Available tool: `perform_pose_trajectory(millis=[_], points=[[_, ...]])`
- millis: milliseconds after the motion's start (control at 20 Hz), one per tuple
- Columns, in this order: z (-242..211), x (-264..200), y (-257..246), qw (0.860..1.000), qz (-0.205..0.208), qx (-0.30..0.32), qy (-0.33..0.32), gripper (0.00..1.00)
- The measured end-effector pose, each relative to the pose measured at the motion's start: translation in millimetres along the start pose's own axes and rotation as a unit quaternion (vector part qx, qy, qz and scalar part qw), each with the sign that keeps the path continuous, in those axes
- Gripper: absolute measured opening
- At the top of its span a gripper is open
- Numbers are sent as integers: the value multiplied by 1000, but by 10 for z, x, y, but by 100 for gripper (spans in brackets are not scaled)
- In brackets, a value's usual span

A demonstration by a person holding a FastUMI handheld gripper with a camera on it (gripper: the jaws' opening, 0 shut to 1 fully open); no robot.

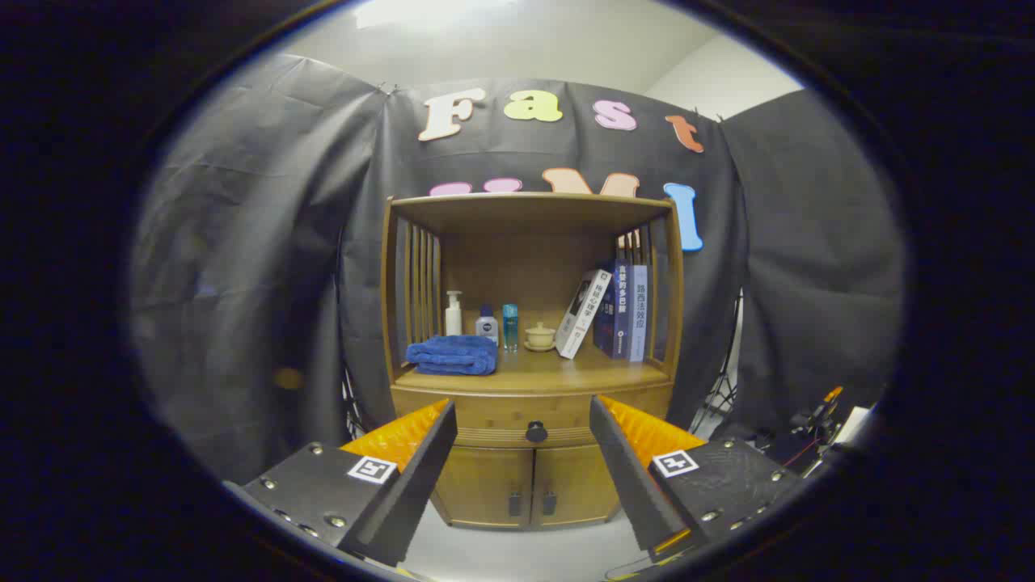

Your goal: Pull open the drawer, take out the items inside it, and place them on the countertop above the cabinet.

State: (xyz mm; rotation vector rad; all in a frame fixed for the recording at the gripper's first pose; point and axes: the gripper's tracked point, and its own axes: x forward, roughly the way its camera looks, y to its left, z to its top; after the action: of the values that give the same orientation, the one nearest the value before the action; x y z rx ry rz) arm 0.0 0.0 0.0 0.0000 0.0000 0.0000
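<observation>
A wooden cabinet [530, 380] stands ahead against the black cloth wall. Its drawer [501, 416] is closed, with a dark round knob [536, 432] at the middle of the front. The knob sits beyond my fingers, in line with the gap between them. My gripper [524, 408] is open, with nothing between the fingers [420, 461], and it is some way short of the cabinet. The countertop [566, 373] above the drawer is a wooden shelf with an open bare patch at its front. What lies inside the drawer is hidden.
On the countertop lie a folded blue towel [453, 355], three small bottles [487, 323], a lidded cup [539, 335] and leaning books [614, 311]. Two lower doors [530, 485] with dark handles are shut. Cables and a stand [813, 420] sit right of the cabinet.
</observation>
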Motion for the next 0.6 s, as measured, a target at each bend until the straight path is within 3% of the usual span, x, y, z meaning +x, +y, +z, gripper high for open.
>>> perform_pose_trajectory(millis=[600], points=[[-138, 86, -113, 1000, -12, -13, 2, 99]])
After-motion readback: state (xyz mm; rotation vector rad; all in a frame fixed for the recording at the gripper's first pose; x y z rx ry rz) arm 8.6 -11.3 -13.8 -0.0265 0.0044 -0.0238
